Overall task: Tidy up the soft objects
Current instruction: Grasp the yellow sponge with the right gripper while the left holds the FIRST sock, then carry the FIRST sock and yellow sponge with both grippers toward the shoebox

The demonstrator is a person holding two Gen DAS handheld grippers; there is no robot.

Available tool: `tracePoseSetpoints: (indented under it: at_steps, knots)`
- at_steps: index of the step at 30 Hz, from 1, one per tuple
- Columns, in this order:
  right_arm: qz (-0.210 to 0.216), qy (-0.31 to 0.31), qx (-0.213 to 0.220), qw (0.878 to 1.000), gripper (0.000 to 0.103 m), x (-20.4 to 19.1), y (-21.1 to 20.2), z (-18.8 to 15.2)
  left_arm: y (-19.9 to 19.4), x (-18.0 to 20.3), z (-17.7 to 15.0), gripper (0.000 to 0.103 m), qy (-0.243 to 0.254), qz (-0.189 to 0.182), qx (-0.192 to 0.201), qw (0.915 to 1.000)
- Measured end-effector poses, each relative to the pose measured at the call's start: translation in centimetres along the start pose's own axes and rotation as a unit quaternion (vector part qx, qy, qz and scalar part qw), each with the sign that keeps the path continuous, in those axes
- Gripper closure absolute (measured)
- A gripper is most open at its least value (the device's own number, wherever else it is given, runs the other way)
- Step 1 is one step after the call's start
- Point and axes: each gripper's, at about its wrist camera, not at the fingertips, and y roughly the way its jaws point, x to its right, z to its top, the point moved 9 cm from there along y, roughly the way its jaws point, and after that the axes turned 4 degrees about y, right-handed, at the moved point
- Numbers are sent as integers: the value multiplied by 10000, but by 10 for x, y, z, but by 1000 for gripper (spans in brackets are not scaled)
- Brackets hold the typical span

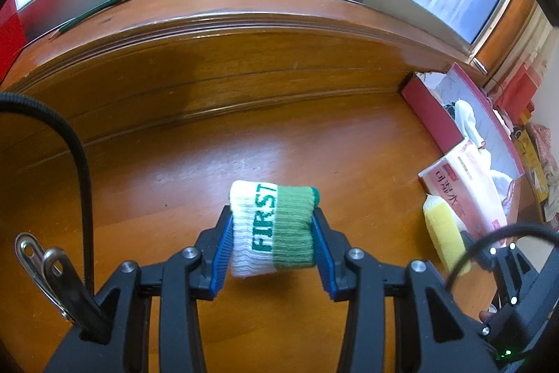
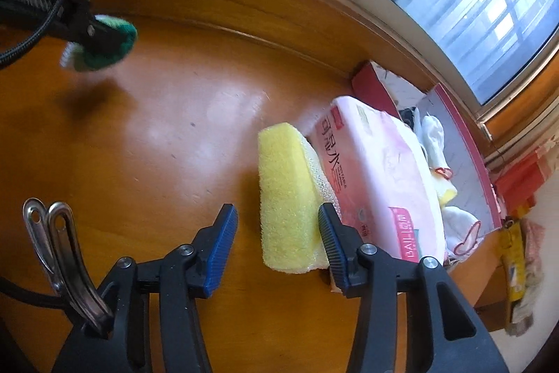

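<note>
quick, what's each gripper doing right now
left gripper: shut on the sock
right gripper: open, sponge between its fingers but not gripped

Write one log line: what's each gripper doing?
left gripper: shut on sock | right gripper: open beside sponge | sponge: leaning on tissue pack

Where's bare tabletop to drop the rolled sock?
Bare wood runs from the raised back ledge down to the rolled sock in the left hand-held gripper, and leftward. Crowded right: yellow sponge leans on the pink tissue pack, red box behind.
</note>
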Motion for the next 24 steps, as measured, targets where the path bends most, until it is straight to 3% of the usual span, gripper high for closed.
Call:
tracePoseSetpoints:
  at_steps: [2,4,7,11,24]
  knots:
    - [-8,28,15,10000,55,2,0,0,0,1,0,59,26,-8,0,10000]
    - [57,167,38,9998,67,5,-1,1,0,2,-1,59,29,-20,-6,10000]
    - [71,296,73,9995,72,12,-4,1,0,2,0,59,37,-20,0,10000]
    - [165,488,118,9986,75,14,-10,0,-3,4,0,59,59,-38,16,10000]
    - [1015,841,562,9897,75,6,-47,12,-18,15,4,59,192,-44,146,9997]
